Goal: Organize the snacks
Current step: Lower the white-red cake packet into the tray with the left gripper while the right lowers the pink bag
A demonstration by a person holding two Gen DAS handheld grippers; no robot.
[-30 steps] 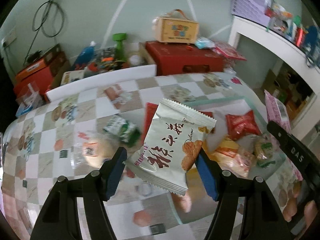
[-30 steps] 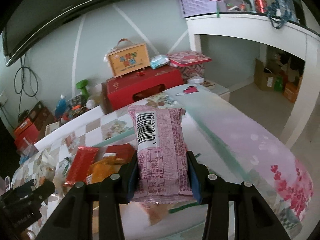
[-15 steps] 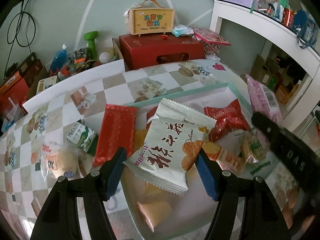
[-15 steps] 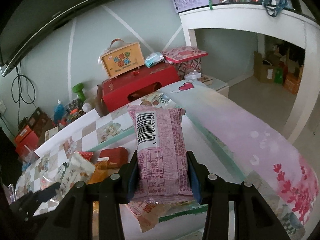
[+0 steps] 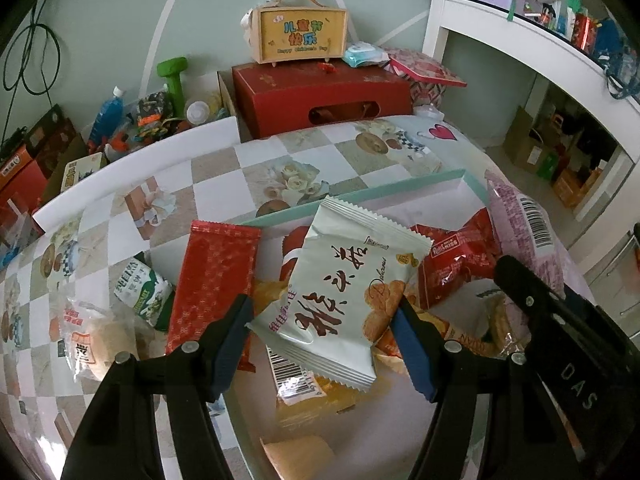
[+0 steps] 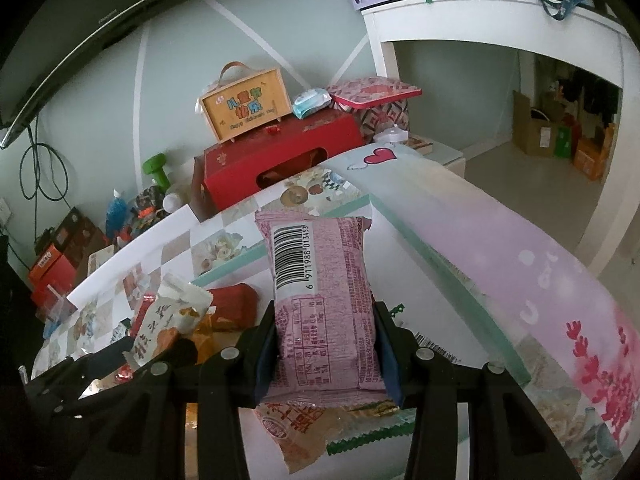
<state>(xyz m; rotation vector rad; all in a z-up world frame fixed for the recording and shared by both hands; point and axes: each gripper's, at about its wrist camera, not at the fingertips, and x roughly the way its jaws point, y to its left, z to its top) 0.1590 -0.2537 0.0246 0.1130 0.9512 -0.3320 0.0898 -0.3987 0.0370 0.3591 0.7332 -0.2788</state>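
Your left gripper (image 5: 322, 330) is part-open, fingers (image 5: 228, 340) clamped on the silver-white foil snack packet with red Chinese script and biscuit picture (image 5: 340, 280). Packet sits tilted between the pads, its top corner pointing up and away from them.

Directly below and beyond those fingers: the shallow tray with mint-green rim (image 5: 360, 196) on the checkered floral-print surface (image 5: 224, 168). Already in the tray: a crinkled red foil packet (image 5: 456, 264) right of the fingers, and orange-yellow packets (image 5: 320, 396) underneath them. A long flat red wrapper (image 5: 216, 276) lies over the tray's left edge, just beyond the left finger. Further left, outside the tray: a green-and-white pouch (image 5: 140, 292) and a clear-wrapped round bun (image 5: 96, 336).

Your right gripper (image 6: 326, 346) is narrow; its jaws are opening, but the pads look to be still touching the pink matte snack packet with the barcode (image 6: 320, 280). Packet stands upright between the fingers, barcode end away from you, above the same tray. A clear packet with red print and green zigzag edge (image 6: 320, 428) lies right beneath those fingers.
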